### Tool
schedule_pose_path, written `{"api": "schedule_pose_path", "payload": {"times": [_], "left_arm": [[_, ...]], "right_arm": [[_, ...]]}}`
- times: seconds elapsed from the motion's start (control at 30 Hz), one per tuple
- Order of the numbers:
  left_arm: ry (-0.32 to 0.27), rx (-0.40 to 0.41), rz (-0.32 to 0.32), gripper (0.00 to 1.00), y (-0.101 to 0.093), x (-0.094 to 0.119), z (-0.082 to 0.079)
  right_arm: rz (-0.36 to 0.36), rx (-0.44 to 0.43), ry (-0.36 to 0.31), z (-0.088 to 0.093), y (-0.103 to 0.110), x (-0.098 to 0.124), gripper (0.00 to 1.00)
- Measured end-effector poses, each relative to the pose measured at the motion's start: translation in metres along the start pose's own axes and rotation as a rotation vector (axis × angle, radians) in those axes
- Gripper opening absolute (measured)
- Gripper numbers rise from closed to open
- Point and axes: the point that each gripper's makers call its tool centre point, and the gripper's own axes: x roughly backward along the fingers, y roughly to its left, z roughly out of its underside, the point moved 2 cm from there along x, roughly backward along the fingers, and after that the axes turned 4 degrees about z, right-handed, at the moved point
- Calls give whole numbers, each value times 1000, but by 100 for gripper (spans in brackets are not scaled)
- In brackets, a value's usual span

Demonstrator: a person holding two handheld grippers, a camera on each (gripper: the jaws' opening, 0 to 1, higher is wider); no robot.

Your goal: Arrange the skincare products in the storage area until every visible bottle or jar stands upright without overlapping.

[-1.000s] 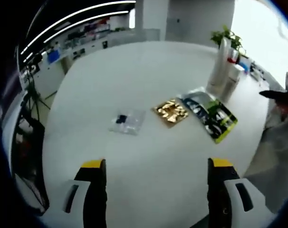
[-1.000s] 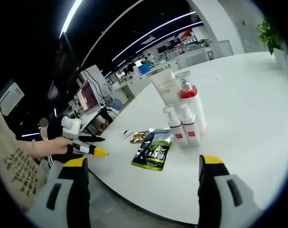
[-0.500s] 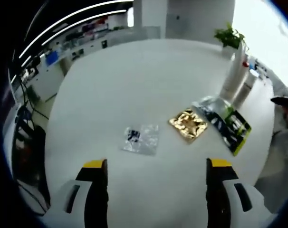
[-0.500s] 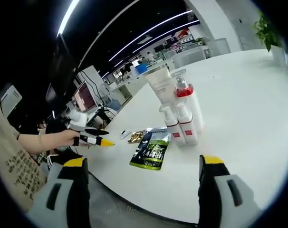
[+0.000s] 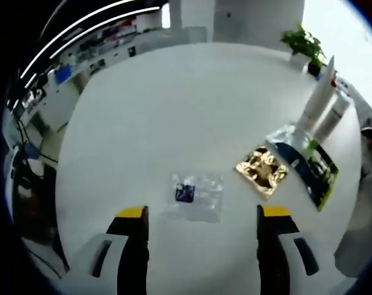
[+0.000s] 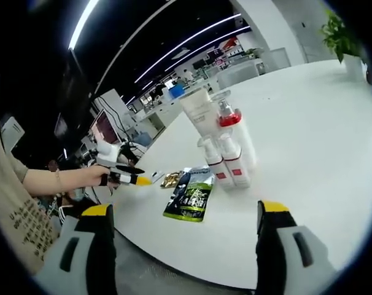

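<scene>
Your bottles (image 6: 226,153) stand upright, clustered on the white table (image 6: 309,123) — three flat sachets lie beside them. Your left gripper (image 5: 198,221) hovers wide open and empty over the clear sachet (image 5: 195,195); your right gripper (image 6: 180,230) hangs back, likewise spread and empty.

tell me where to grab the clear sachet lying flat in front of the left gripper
Take the clear sachet by its near edge, coming in low from the left gripper's side. It lies flat on the white table, so there is no height to pinch from above; probably one jaw must slide under the thin rim.
</scene>
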Motion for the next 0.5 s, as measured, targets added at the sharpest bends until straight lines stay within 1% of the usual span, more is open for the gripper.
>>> {"api": "schedule_pose_path", "payload": {"times": [0.33, 0.4, 0.5], "left_arm": [[26, -36, 15, 63, -1, -9, -5], [30, -34, 25, 59, -1, -11, -5], [48, -53, 9, 54, 2, -12, -4]], "right_arm": [[11, -4, 12, 2, -2, -1, 97], [13, -2, 13, 2, -3, -1, 97], [15, 1, 16, 2, -3, -1, 97]]}}
